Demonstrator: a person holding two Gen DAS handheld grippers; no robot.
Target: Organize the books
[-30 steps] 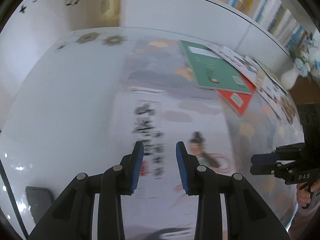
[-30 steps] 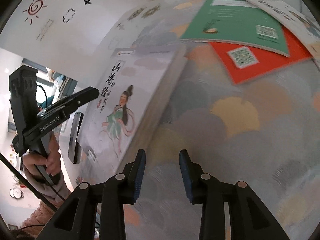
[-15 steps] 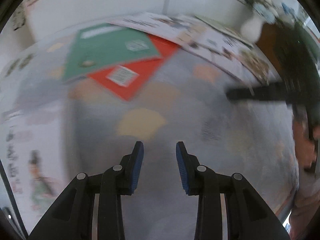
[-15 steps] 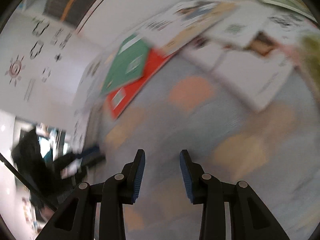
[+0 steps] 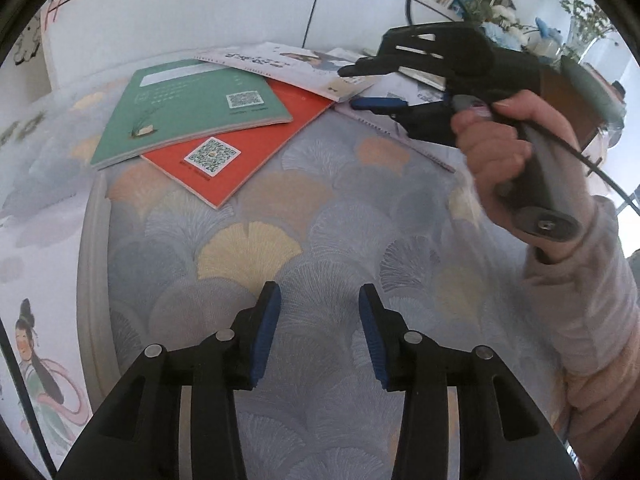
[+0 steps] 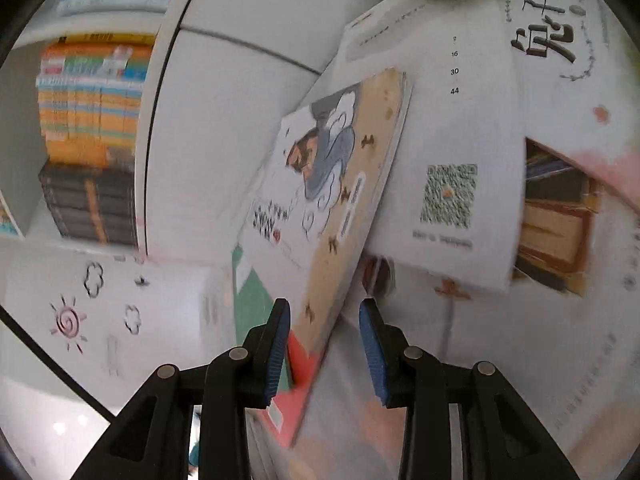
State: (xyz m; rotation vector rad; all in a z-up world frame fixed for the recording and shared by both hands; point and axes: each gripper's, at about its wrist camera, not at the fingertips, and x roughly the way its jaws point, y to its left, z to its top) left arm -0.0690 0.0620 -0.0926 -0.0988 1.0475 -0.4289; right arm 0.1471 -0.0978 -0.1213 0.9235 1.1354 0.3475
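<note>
Books [image 5: 192, 108] overlap on the tablecloth [image 5: 320, 220]; left gripper [image 5: 319, 336] empty, parted.

Flat green softcover book [image 5: 188, 108] with white QR square. Beneath, flat orange-red softcover book [image 5: 256, 148], QR patch too. Fan-patterned fabric tablecloth [image 5: 320, 240]: grey-blue, peach, yellow scallops. Blue ribbed gripper pads [image 5: 266, 336]. Pale pink fleece sleeve [image 5: 592, 320].

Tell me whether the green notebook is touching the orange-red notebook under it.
Touching. The left wrist view shows the green notebook lying flat across the orange-red notebook, covering its upper part with no gap along the overlapping edge.
</note>
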